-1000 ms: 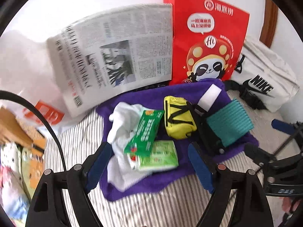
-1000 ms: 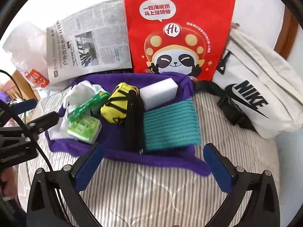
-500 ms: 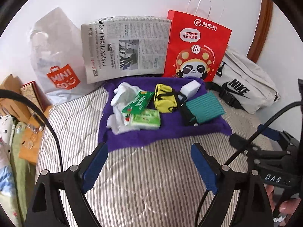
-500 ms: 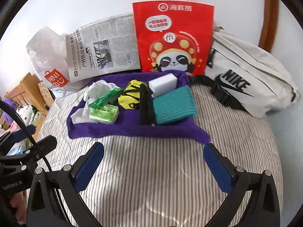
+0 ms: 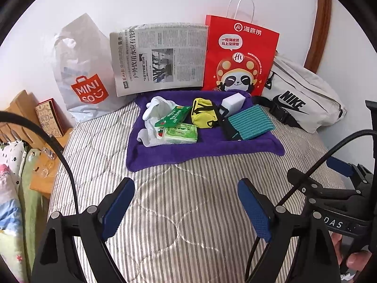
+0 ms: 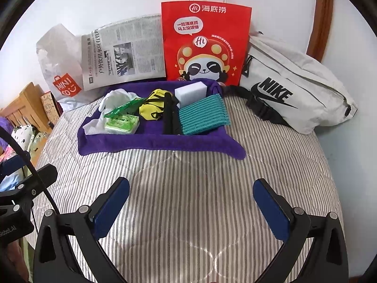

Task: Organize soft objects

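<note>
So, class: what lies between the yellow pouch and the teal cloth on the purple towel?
A black strap, seen in the right wrist view, runs between yellow pouch and teal cloth.

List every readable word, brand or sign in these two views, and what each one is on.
"MINISO": white plastic bag.
"NIKE": white waist bag.
"海底捞", "Hi", and "一吃海底捞 马上没烦恼" in a speech bubble: red paper bag.
"DAS": right gripper's body, seen from the left wrist.
"Robot.AI", partly cut off: left gripper's body.
Newspaper and green tissue packs: print too small.
</note>
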